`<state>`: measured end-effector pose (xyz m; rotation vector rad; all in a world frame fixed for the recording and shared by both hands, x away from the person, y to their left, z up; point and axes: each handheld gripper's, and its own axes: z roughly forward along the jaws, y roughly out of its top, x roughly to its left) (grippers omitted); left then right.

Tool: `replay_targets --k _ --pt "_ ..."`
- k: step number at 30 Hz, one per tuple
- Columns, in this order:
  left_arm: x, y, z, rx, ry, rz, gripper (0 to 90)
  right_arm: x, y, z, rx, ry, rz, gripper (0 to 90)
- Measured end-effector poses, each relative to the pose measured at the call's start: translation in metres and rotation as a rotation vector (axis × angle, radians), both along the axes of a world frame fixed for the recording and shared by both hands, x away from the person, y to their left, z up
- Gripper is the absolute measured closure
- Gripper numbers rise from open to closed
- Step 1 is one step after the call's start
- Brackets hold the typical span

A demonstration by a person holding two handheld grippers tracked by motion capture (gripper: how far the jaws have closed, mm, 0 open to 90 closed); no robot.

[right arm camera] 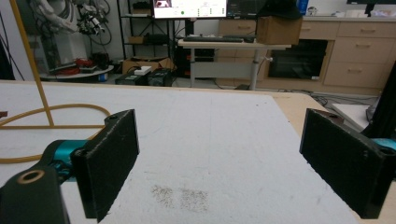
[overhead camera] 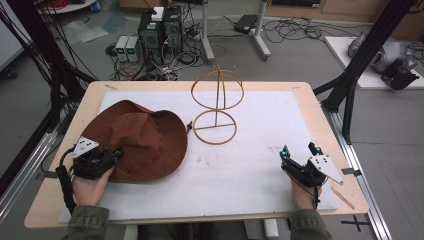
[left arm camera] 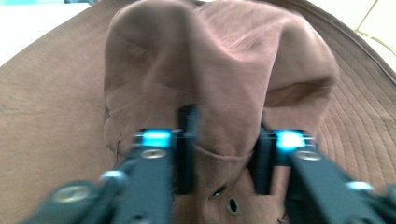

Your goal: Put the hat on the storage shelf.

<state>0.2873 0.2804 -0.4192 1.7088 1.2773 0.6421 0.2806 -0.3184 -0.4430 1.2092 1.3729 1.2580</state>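
A floppy brown hat [overhead camera: 142, 135] lies on the left part of the white mat [overhead camera: 250, 170]. My left gripper [overhead camera: 114, 156] is at the hat's near edge; in the left gripper view it [left arm camera: 223, 142] is shut on a fold of the hat's [left arm camera: 210, 60] crown, cloth pinched between the pads. A yellow wire hat stand [overhead camera: 216, 107] rises upright behind the middle of the mat, with nothing on it. Near the mat's front right, my right gripper [overhead camera: 298, 150] rests low and open; between its jaws [right arm camera: 219, 158] there is only bare mat, with the stand's base ring [right arm camera: 46, 116] at far left.
The wooden table [overhead camera: 330, 130] ends just right of my right hand. Black frame posts [overhead camera: 350, 75] stand at the table's right and left sides. Computers and cables lie on the floor beyond the far edge.
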Motion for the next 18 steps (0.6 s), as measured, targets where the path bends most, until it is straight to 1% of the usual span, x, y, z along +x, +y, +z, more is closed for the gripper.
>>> replay_targets --k 1,2,3,4,5,6,7,9,10,14,18 --pt "0.0005 -0.0001 -0.0010 0.008 0.001 -0.003 85.0 0.0002 -0.0009 0.0001 -0.007 -0.004 -0.002 11.1" --pt "0.0007 -0.0008 -0.0014 0.013 -0.003 -0.003 87.2 -0.0001 -0.0002 0.0000 0.000 0.001 -0.001 11.1" --pt "0.0003 -0.0013 -0.0008 0.027 -0.007 -0.001 87.5 0.0000 -0.0002 0.0000 -0.003 0.002 -0.002 11.1" --pt "-0.0007 -0.0037 -0.0002 0.059 -0.030 0.000 87.7 0.0004 -0.0001 -0.0001 -0.005 -0.002 0.000 11.1" --pt "-0.0007 -0.0037 -0.0002 0.059 -0.030 0.000 87.7 0.0004 -0.0001 -0.0001 -0.005 -0.002 0.000 11.1" --pt "-0.0013 -0.0049 -0.0002 0.079 -0.038 -0.003 87.7 0.0005 0.0002 -0.0003 -0.004 0.004 0.002 11.0" --pt "-0.0018 -0.0057 -0.0003 0.090 -0.046 -0.001 87.7 0.0006 0.0004 -0.0004 -0.005 0.006 0.002 11.0" --pt "-0.0025 -0.0059 -0.0006 0.085 -0.068 0.022 87.6 0.0003 0.0008 -0.0003 -0.005 0.006 0.002 11.1" --pt "-0.0026 -0.0058 -0.0005 0.085 -0.074 0.025 87.6 0.0002 0.0006 -0.0002 -0.006 0.004 0.001 11.1" --pt "-0.0041 -0.0079 -0.0005 0.108 -0.093 0.040 87.7 0.0005 0.0002 -0.0005 -0.009 0.004 -0.001 11.1" --pt "-0.0057 -0.0090 0.0008 0.099 -0.116 0.054 87.7 0.0005 0.0013 -0.0007 -0.013 0.007 0.003 11.1"
